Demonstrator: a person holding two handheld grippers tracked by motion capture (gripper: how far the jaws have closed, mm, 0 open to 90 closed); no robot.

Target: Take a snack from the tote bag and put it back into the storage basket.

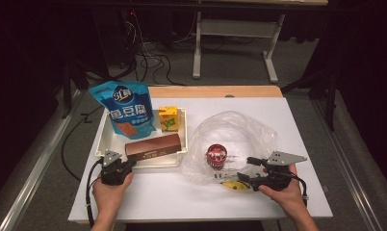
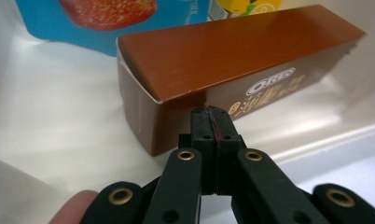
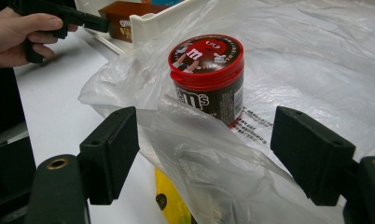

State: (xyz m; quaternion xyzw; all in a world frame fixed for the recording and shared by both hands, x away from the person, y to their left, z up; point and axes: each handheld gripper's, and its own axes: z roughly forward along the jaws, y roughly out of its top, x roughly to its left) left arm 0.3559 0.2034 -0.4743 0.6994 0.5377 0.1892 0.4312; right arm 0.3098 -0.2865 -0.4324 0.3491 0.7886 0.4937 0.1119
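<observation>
Left gripper (image 2: 212, 116) shut tight, nothing between the pads, tips right up against the near long face of the brown biscuit box (image 2: 241, 60); touching or a hair apart, cannot tell. Box lying flat along the near wall of the white tray (image 1: 101, 137), toward the table's (image 1: 182, 197) left edge. Right gripper (image 3: 211, 149) standing wide open astride the crumpled mouth of the clear plastic bag (image 1: 239, 127), film between the pads but not pinched, near the table's front edge, right of middle. To take the box well: back off slightly, open wider than the box's narrow side, come in over the near end from above, close squarely on the two long faces, not on the loose end flap. Meanwhile pinch the upper layer of film and lift it, to make a real mouth. Tight room inside the tray: blue pouch (image 1: 126, 108) and yellow carton (image 1: 169, 118) just behind the box, low wall just in front, so lift straight up before swinging right. Bare table along the front edge between tray and bag. Inside the bag, red-lidded candy tub (image 3: 206, 74) upright; steer past it.
</observation>
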